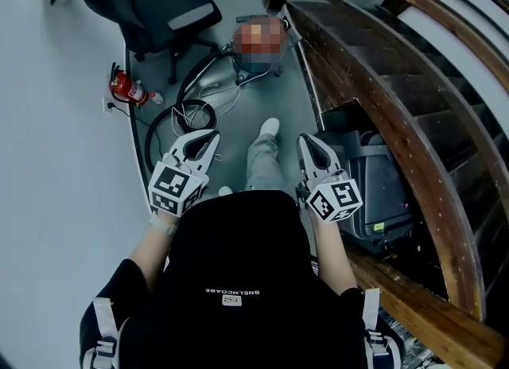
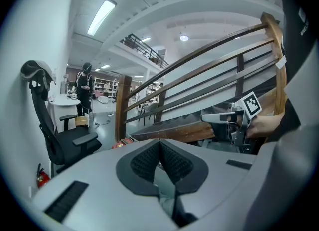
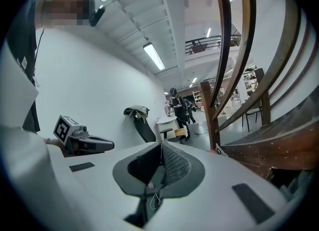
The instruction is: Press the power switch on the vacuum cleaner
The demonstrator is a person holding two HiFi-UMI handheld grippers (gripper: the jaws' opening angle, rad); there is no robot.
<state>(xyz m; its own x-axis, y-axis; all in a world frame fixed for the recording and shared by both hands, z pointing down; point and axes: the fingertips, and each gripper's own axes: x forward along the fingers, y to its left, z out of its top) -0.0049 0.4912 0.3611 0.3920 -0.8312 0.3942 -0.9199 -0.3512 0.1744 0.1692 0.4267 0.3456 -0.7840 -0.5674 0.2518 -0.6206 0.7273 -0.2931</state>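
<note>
A red round vacuum cleaner (image 1: 259, 41) sits on the grey floor ahead, mostly under a mosaic patch. Its black hose (image 1: 170, 123) coils toward me on the left. No power switch can be made out. My left gripper (image 1: 209, 137) hangs over the floor beside the hose coil, jaws shut on nothing. My right gripper (image 1: 307, 142) is held level with it, right of the person's leg, also shut and holding nothing. Both are well short of the vacuum. The left gripper view shows the right gripper (image 2: 225, 118); the right gripper view shows the left gripper (image 3: 84, 144).
A wooden stair railing (image 1: 398, 97) runs along the right, with a dark grey box (image 1: 380, 192) under it. A black office chair (image 1: 163, 11) and a red fire extinguisher (image 1: 127, 89) stand by the white wall. A person in black (image 2: 85, 86) stands far off.
</note>
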